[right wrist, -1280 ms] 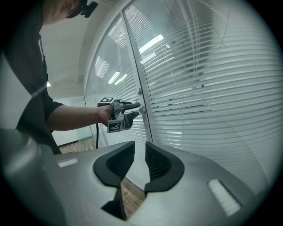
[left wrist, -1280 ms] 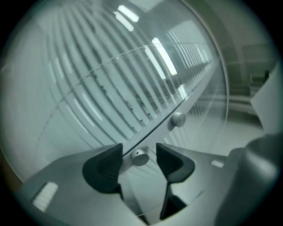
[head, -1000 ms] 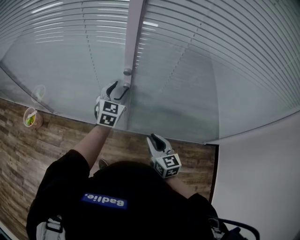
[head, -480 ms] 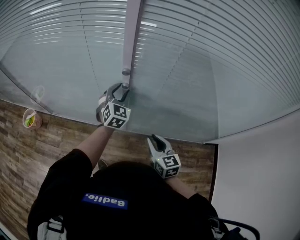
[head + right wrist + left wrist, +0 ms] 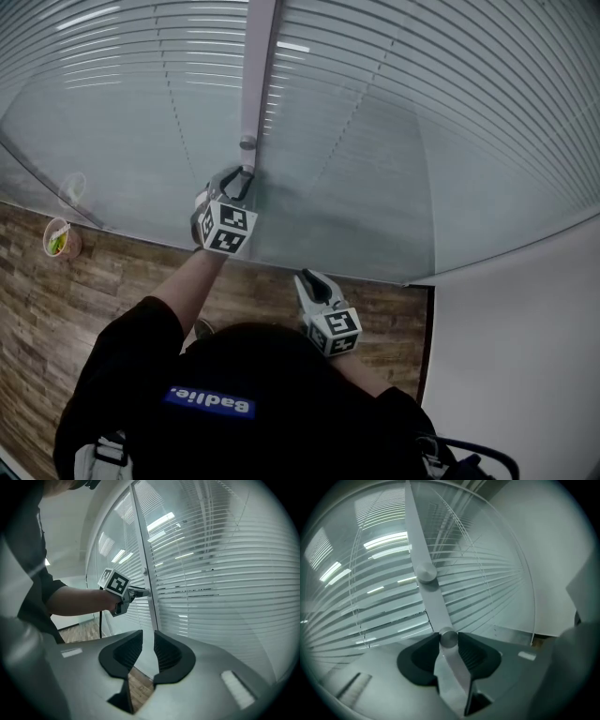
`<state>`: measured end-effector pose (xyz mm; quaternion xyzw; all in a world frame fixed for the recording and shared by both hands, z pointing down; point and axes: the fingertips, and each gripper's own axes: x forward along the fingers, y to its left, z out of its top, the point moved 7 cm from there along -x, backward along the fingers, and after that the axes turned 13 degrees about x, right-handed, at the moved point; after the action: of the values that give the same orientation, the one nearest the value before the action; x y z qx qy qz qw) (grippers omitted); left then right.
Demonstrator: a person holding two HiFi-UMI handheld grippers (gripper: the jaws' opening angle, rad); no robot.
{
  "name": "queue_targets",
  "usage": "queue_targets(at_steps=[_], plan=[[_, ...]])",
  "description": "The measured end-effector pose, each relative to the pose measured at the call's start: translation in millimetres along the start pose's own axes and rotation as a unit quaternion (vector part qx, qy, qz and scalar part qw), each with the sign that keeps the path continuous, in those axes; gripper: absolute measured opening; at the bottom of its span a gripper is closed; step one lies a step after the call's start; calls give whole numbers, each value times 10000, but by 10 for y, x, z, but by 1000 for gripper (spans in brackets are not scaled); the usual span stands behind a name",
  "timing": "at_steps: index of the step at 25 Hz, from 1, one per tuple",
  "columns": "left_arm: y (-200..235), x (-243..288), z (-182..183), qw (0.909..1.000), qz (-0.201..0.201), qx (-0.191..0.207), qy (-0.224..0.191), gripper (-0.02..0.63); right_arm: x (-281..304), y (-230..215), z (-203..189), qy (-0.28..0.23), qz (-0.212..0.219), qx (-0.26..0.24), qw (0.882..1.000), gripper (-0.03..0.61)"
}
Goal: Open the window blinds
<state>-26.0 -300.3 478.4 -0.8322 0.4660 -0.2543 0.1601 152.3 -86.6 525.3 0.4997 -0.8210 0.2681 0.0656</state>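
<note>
Two bays of a glass wall (image 5: pixel 112 159) are split by a pale upright post (image 5: pixel 260 66). Slatted blinds (image 5: pixel 441 112) hang shut behind the glass on both sides of the post. Thin cords (image 5: pixel 167 84) run down the slats left of the post. A wood-pattern floor (image 5: pixel 47 319) runs along the foot of the glass below the post. A small round cup (image 5: pixel 60 238) with green contents stands on that floor, far left of the post and close to the glass. A plain white wall (image 5: pixel 525 375) meets the glass far right of the post.

The post carries two round knobs, one above the other. The upper knob (image 5: pixel 426 572) is free, just above the tool. The lower knob (image 5: pixel 448 638) sits at the jaw tips of the left gripper (image 5: pixel 246 178), which reaches the post directly, on a bare forearm (image 5: pixel 178 286) rising from below and left of it. The jaws have just been closing, and the dark pads (image 5: pixel 471 653) meet the lower knob on both sides, pinching it.

The right gripper (image 5: pixel 312 278) is held back, lower than the knobs and to the right of the post, well apart from both. It points toward the glass. Its jaws stand a narrow gap apart with nothing between them.
</note>
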Motion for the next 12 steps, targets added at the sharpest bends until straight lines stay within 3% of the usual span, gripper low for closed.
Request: queue_targets(at_steps=[12], plan=[[101,-60,37,9920,-318,-1207,-213,123,-8,38,-11,12,161,108,9998,71]])
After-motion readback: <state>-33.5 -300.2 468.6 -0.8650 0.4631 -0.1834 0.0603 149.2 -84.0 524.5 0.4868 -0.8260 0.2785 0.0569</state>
